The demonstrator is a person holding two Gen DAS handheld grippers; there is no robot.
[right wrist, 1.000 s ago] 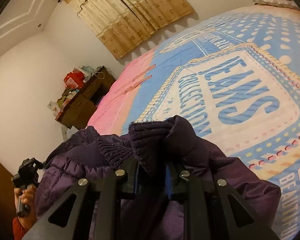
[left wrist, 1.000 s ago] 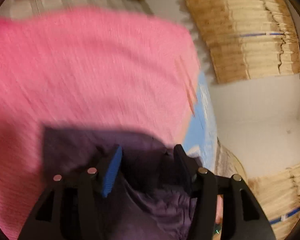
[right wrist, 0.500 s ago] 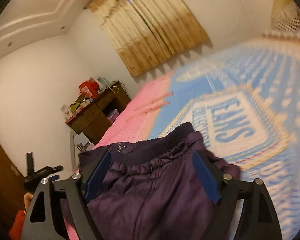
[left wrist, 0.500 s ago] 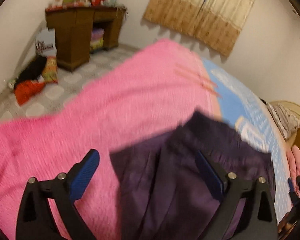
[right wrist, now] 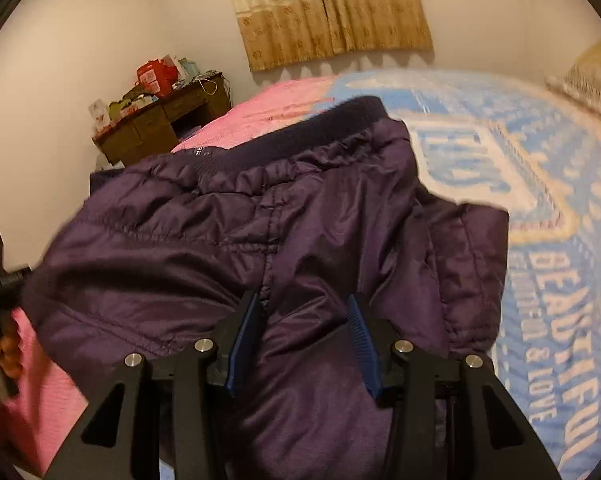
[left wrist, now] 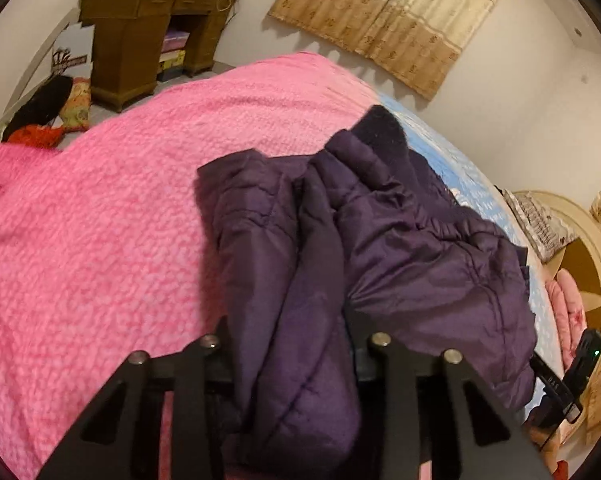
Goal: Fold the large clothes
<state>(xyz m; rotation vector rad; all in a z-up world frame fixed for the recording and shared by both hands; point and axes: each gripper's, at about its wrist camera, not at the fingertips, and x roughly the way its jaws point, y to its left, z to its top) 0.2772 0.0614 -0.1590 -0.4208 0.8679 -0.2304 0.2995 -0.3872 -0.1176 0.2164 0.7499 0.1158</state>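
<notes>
- Changed since the earlier frames: both grippers, which stood spread wide over the garment half a second ago, have just been closing, each with purple cloth between its fingers; the room behind them sits differently in both wrist views, so both hands have shifted and rolled.
- Purple padded jacket [right wrist: 260, 232]: lies bunched on the bed, straddling the line where the pink blanket [left wrist: 100, 220] meets the blue printed bedspread [right wrist: 540, 184]; ribbed knit hem band [right wrist: 300, 128] runs along the jacket's far edge, toward the curtain [right wrist: 328, 12]; one quilted panel overlaps another in the left wrist view, creased and uneven.
- Progress, as a judgement: early to middle; the jacket is gathered into a rough heap rather than a flat, squared packet; no neat fold is visible; smoothing, squaring and at least one more fold appear to remain.
- Left gripper [left wrist: 292, 344]: partly closed; a thick roll of quilted fabric fills the gap and covers the pads, so it reads as clamped on the near edge of the jacket.
- Right gripper [right wrist: 304, 340]: jaws part open; blue pads [right wrist: 244, 340] both visible, standing on either side of a seam in the jacket; cloth lies between them, but the pads do not clearly press on it; a firm hold cannot be confirmed.
- Surroundings relative to the jacket: wooden desk [left wrist: 148, 36] beyond it, past the pink blanket; a person's hand [right wrist: 0, 356] at the left rim of the right wrist view, beside the jacket's near corner.
</notes>
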